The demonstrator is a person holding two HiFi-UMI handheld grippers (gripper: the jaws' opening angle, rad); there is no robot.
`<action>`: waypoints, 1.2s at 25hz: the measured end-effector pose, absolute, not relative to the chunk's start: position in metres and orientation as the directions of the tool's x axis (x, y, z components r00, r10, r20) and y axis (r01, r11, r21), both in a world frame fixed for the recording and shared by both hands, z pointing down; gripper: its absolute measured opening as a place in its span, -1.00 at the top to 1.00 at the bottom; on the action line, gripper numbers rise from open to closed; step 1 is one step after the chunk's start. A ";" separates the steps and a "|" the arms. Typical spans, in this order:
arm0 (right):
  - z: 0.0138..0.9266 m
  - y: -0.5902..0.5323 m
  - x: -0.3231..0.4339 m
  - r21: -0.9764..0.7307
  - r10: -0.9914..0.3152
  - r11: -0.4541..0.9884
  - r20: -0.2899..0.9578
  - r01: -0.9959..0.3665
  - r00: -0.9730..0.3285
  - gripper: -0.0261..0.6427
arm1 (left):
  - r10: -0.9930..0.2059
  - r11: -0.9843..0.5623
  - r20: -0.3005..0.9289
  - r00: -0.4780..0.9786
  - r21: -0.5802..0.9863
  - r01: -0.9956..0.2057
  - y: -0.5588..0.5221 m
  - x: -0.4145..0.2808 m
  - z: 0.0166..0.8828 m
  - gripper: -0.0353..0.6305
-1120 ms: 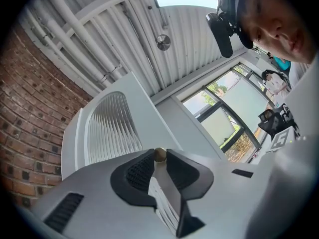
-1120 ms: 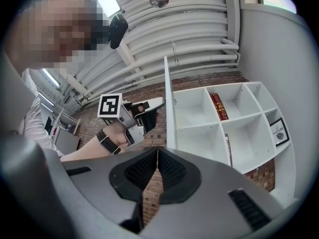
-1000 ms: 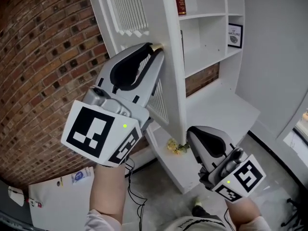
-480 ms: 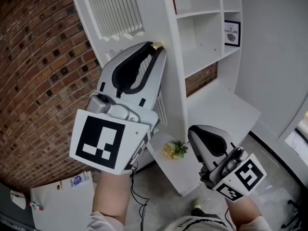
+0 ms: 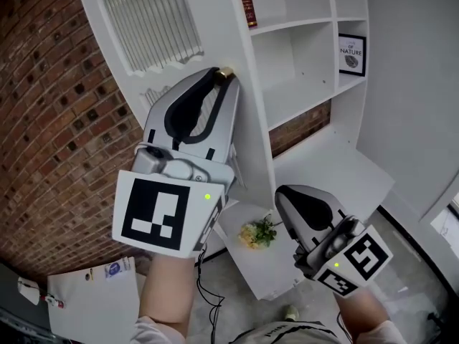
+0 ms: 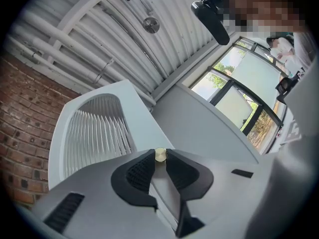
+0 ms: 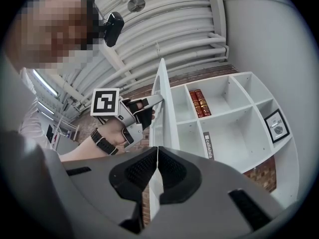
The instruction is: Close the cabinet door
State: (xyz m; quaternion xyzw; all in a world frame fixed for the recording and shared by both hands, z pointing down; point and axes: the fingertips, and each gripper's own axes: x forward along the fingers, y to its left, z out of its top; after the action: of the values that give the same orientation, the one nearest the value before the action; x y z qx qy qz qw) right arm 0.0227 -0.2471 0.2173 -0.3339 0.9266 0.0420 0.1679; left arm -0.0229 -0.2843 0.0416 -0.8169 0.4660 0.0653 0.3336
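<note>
left gripper (image 5: 224,74) clenched on the small round brass knob (image 6: 160,155) of the white louvred cabinet door (image 5: 208,20). the knob sits pinched between the two black ribbed pads at their very tips, its brass face showing just past them. gripper points upward at a slant, with its marker cube toward the person.

the door stands open, swung out from the tall white open shelving unit (image 5: 305,56). its slatted panel faces the red-brown brick wall (image 5: 50,120), and its free edge runs down the middle of the head view.

right gripper (image 5: 282,192) is lower down, near the bottom of that door edge. its jaws are pressed together tip to tip, with nothing between them. in the right gripper view the door edge appears beyond the closed tips; contact not confirmed.

a small bunch of yellow flowers (image 5: 257,232) lies on the low white shelf beside the right gripper. two dark red books (image 7: 199,102) stand in an upper compartment.
</note>
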 end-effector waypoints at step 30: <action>0.233 -0.362 0.041 -0.077 -0.633 0.758 -0.330 -0.648 -0.700 0.87 | -0.827 -0.106 -0.400 0.396 -0.580 -0.807 -0.425 0.006 0.041 0.65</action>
State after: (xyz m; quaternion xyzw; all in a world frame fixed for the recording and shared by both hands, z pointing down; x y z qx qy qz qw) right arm 0.0411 -0.3624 0.2327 -0.3475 0.9218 0.0224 0.1707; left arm 0.0059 -0.4252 0.0409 -0.7434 0.5495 -0.0125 0.3811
